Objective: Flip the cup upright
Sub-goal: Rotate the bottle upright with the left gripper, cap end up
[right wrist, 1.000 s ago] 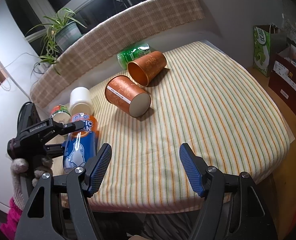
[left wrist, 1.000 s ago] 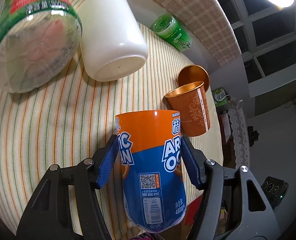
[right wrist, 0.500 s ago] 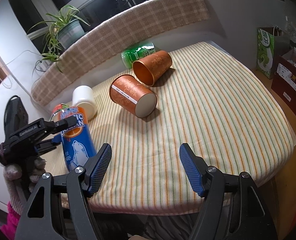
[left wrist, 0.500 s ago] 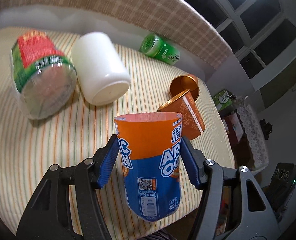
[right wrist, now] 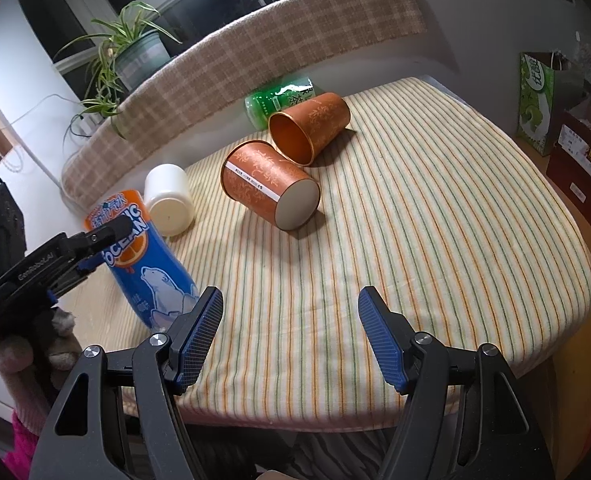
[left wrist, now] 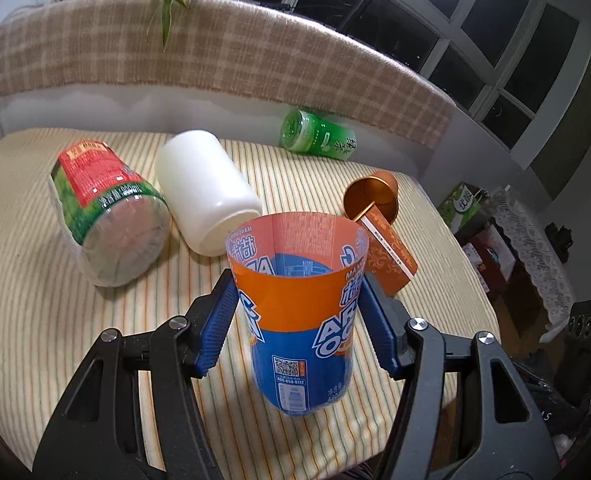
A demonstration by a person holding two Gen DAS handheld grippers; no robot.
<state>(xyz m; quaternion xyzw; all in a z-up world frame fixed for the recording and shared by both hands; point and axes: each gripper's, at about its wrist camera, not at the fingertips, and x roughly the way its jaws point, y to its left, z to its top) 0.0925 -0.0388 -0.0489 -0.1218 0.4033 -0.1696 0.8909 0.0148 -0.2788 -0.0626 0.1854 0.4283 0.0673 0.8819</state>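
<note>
In the left wrist view, the left gripper [left wrist: 297, 314] is clamped on the orange and blue cup [left wrist: 300, 312], its blue pads pressing either side just below the open rim; the cup stands mouth up, its base at or just above the striped tablecloth [left wrist: 35, 320] near the table's front edge. It looks like a cut-down plastic bottle: light, thin-walled and springy, so a hard squeeze would likely buckle it, and the glossy label may slip. A hold on the upper wall, as here, seems sound. Behind it lie a clear jar [left wrist: 107, 212], a white cup [left wrist: 205, 188], two copper cups [left wrist: 379, 236] and a green bottle [left wrist: 315, 134]. In the right wrist view, the right gripper [right wrist: 289, 336] hovers with jaws wide apart and empty over the cloth, beside the upright cup [right wrist: 143, 264].
</note>
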